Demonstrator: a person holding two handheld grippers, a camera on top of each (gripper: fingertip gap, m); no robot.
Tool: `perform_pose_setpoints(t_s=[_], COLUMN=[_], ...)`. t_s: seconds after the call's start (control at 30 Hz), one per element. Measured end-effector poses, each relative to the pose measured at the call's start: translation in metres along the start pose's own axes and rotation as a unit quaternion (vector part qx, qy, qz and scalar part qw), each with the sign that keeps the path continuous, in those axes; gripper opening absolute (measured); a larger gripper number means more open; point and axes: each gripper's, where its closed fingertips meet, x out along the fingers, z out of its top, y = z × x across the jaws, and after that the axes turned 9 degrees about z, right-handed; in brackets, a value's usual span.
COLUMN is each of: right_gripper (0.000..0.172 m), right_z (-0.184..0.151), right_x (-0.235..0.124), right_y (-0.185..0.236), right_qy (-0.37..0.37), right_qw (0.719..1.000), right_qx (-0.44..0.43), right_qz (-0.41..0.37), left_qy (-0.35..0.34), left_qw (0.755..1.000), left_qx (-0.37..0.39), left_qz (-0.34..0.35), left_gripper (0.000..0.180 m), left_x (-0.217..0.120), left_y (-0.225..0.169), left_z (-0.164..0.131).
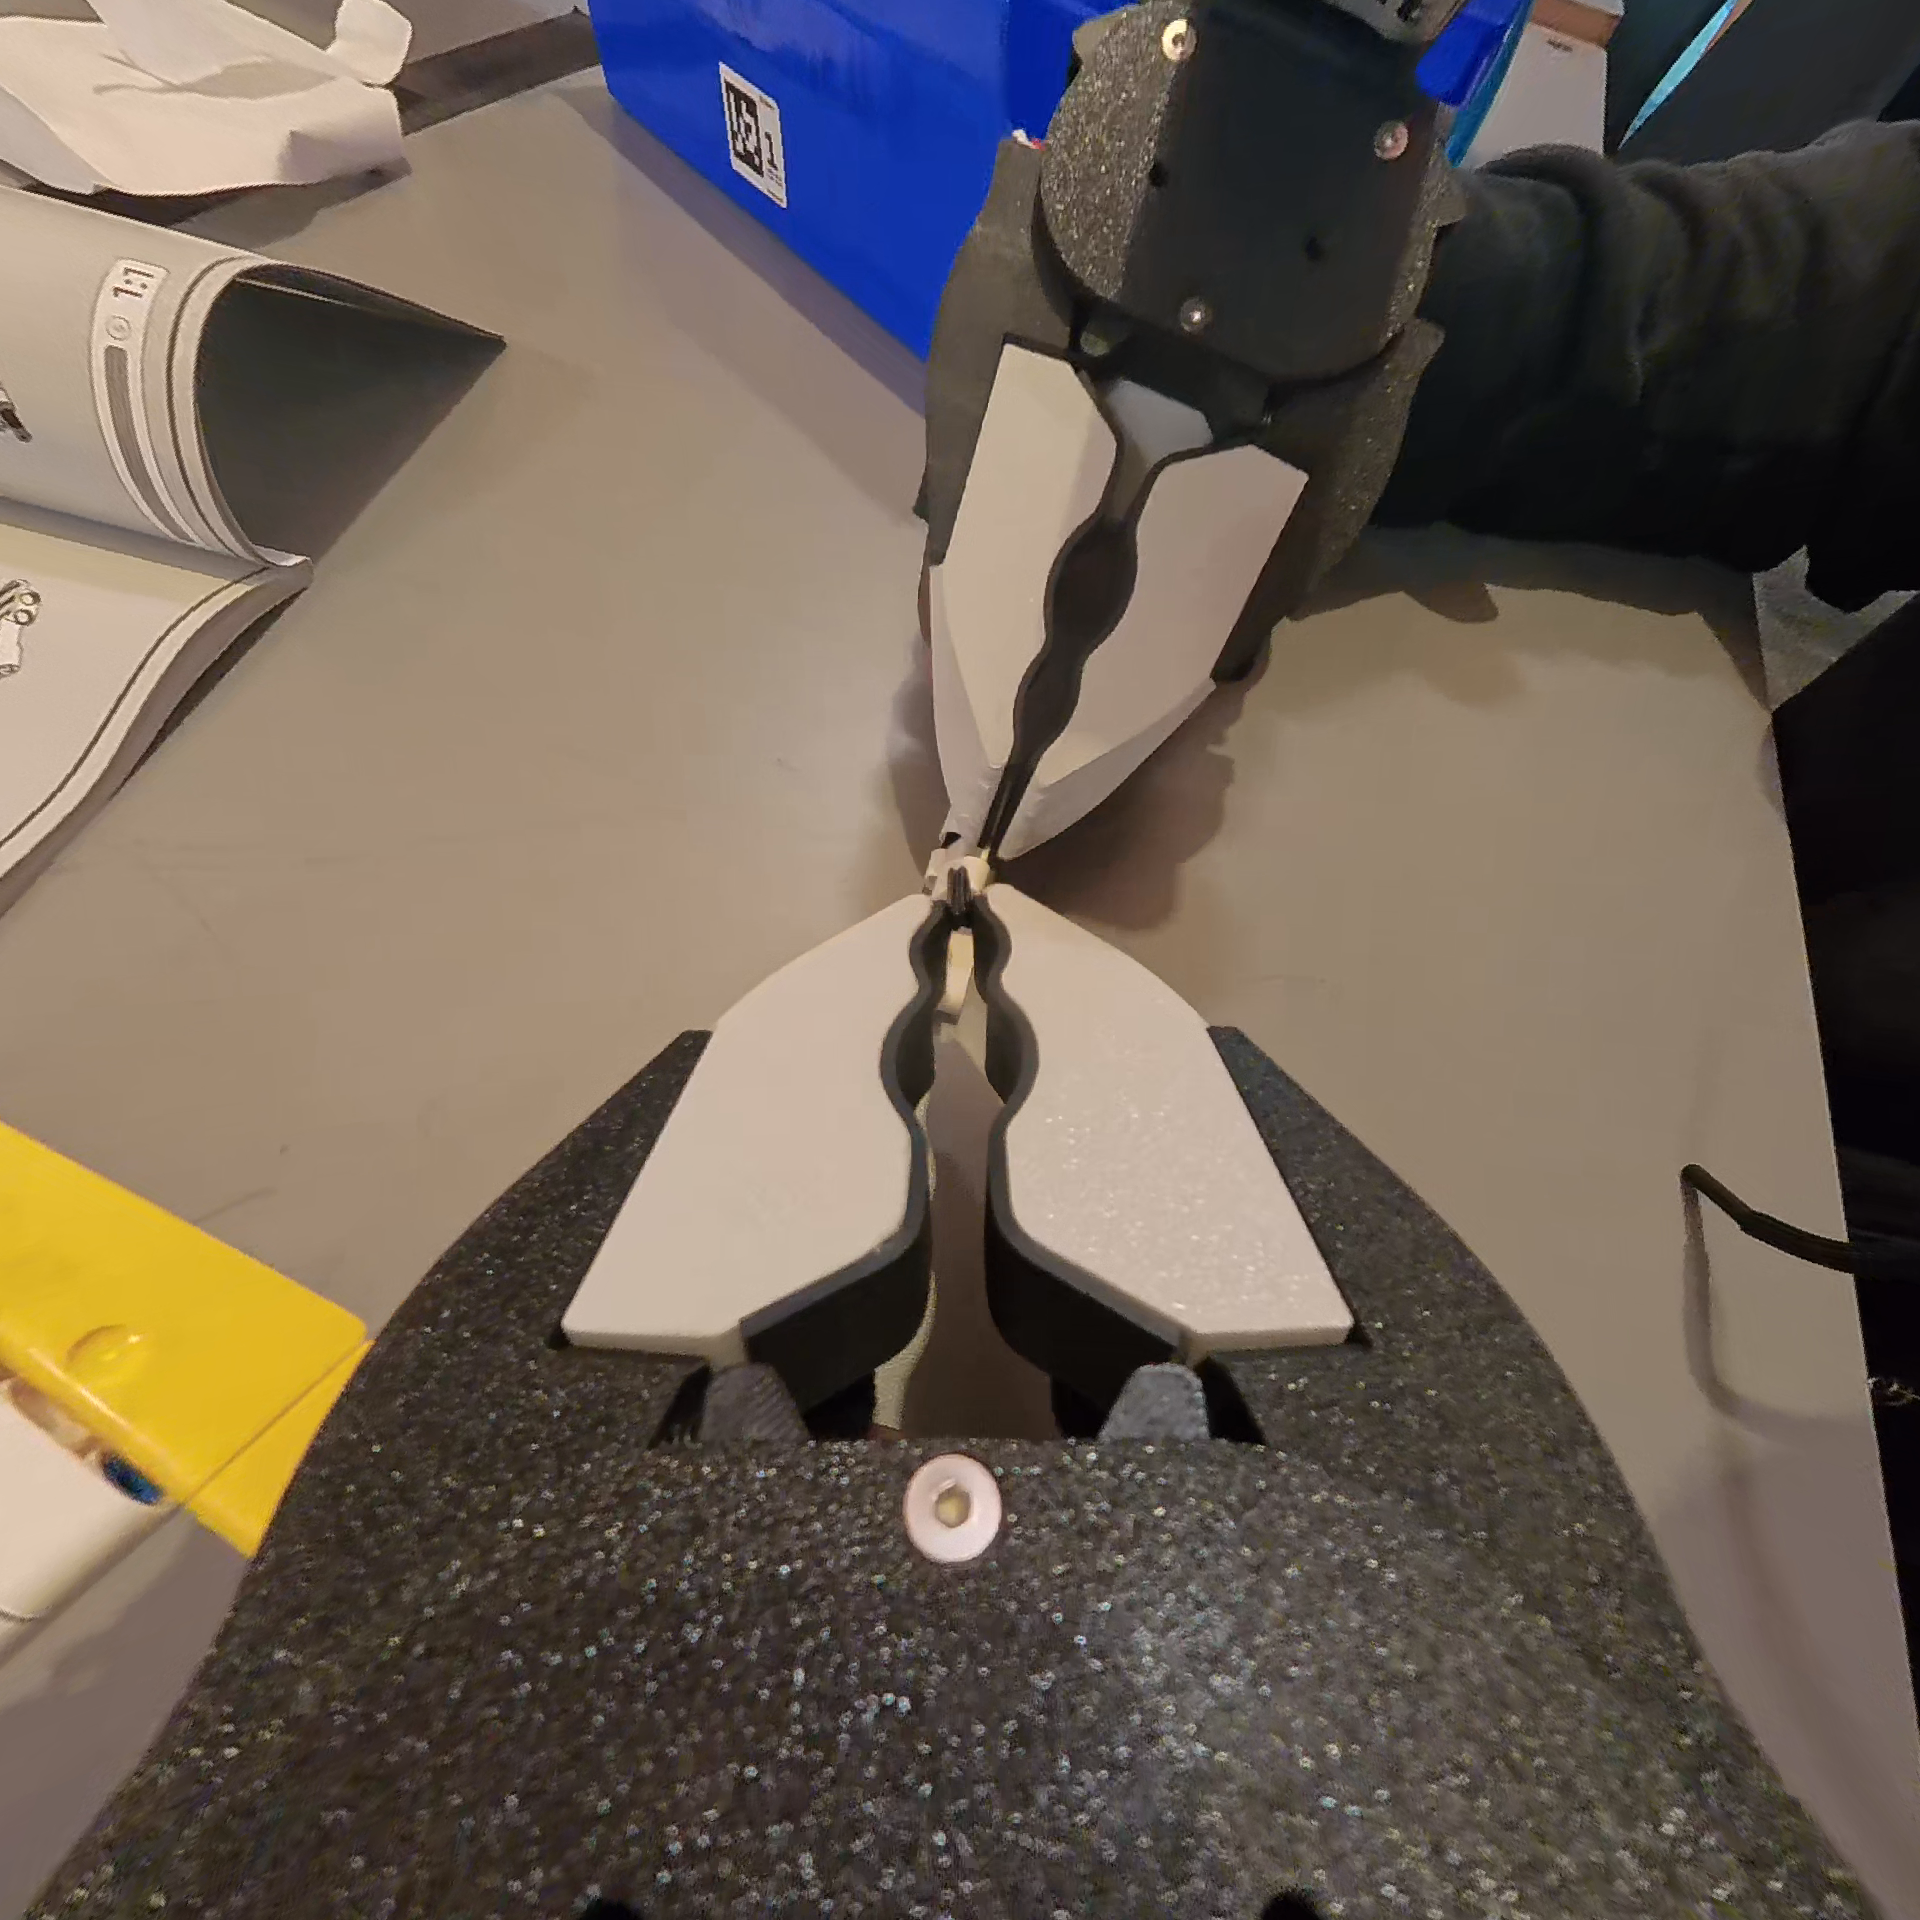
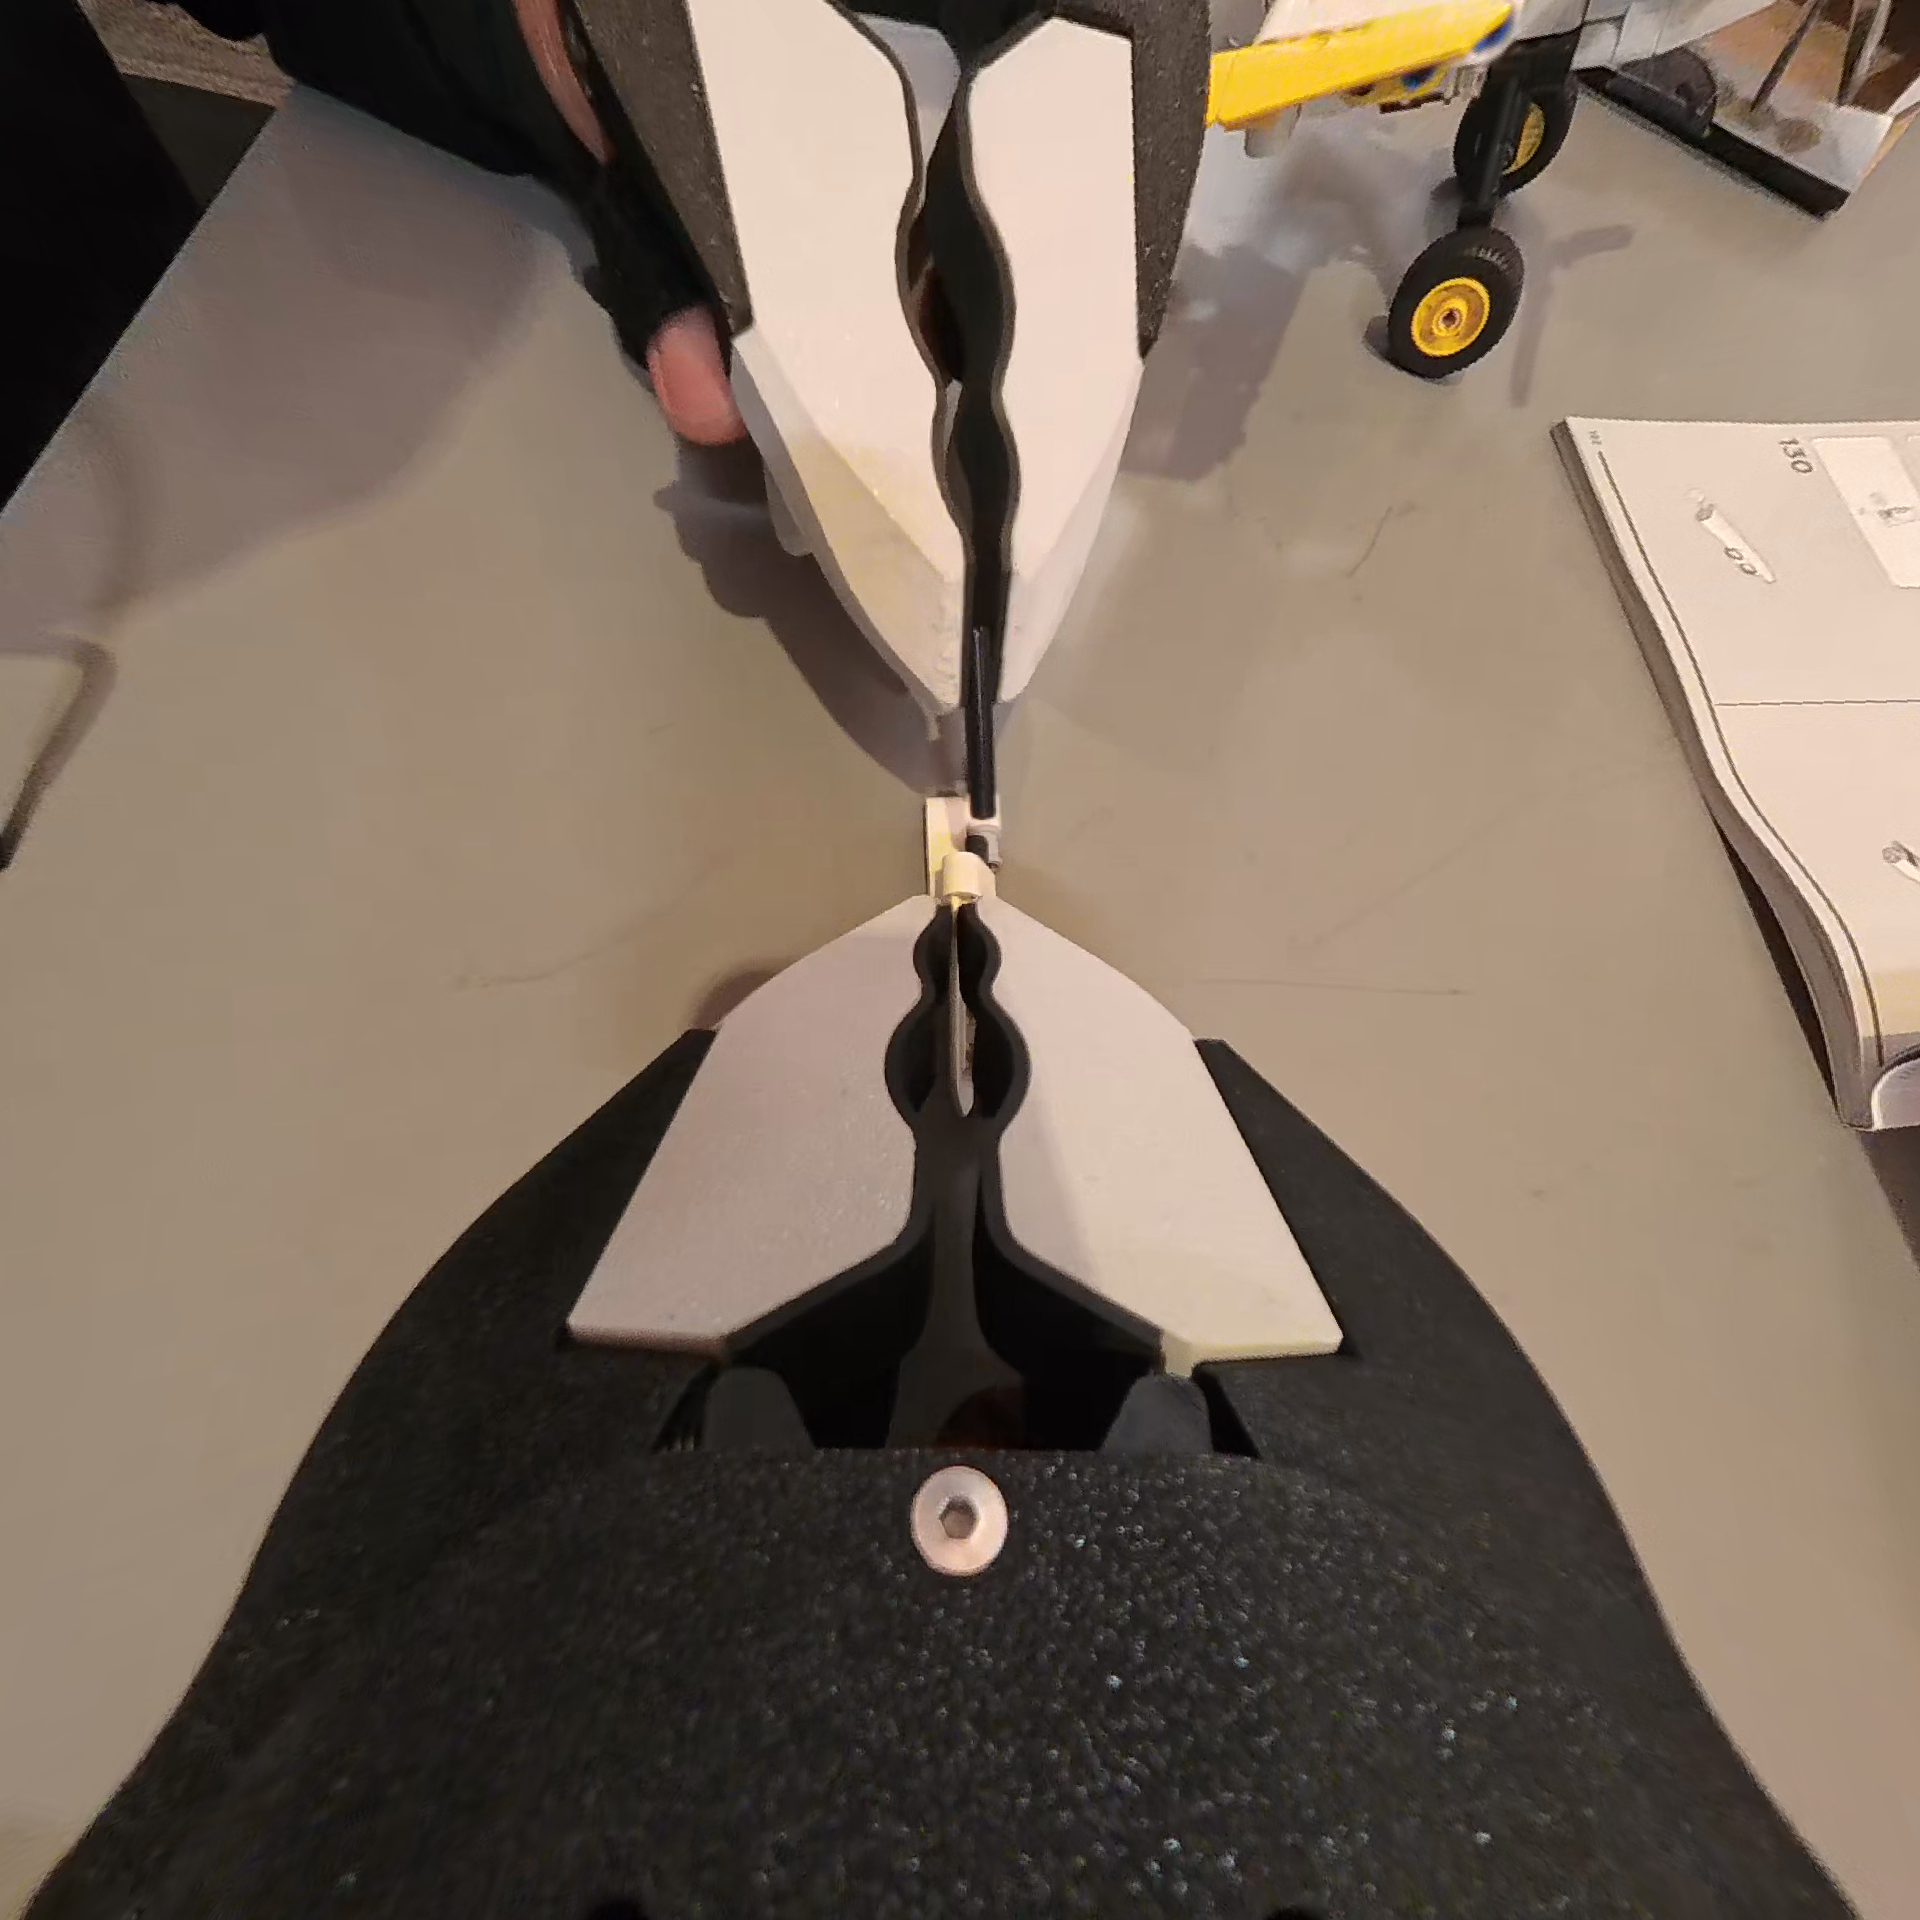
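My left gripper (image 1: pixel 961 906) is shut on a thin black rod (image 1: pixel 957 891). The right wrist view shows the rod (image 2: pixel 980 727) sticking out of the left gripper's tips (image 2: pixel 971 707) towards me. My right gripper (image 2: pixel 961 906) is shut on a thin white flat piece (image 2: pixel 954 1008) with a small white sleeve (image 2: pixel 961 881) at its front end. The rod's tip meets a small grey and white connector (image 2: pixel 982 831) right at that sleeve. In the left wrist view the right gripper (image 1: pixel 982 836) comes in from above, tip to tip with mine, over the grey table (image 1: pixel 520 831).
A blue box (image 1: pixel 831 156) stands at the back. An open instruction booklet (image 1: pixel 125 416) lies left and also shows in the right wrist view (image 2: pixel 1787 675). A yellow and white model plane (image 2: pixel 1351 62) with a black wheel (image 2: pixel 1449 312) stands nearby. Gloved hands (image 1: pixel 1662 364) hold the grippers. Less than 4 cm separates the two grippers' tips.
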Motion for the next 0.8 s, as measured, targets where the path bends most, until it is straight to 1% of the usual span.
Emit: perform_pose_setpoints(t_s=[0.1,0.23,0.63,0.8], right_gripper=[0.001,0.001,0.001,0.001], right_z=[0.0,0.006,0.022,0.024], right_x=[-0.002,-0.007,-0.02,-0.021], right_y=[-0.003,-0.003,-0.002,-0.002], right_qy=[-0.009,-0.039,-0.124,-0.132], right_qw=[1.0,0.999,0.99,0.989], right_qx=[0.011,0.018,0.046,0.046], right_qz=[0.003,0.011,0.048,0.05], left_qy=[0.002,-0.002,-0.058,-0.072], left_qw=[1.0,1.0,0.998,0.997], left_qx=[0.001,0.001,-0.008,-0.015], left_qz=[0.001,0.001,-0.009,-0.015], left_gripper=[0.004,0.004,0.004,0.004], left_x=[0.0,0.0,-0.004,-0.006], left_y=[0.0,0.0,-0.003,-0.004], left_z=[-0.001,0.0,0.016,0.02])
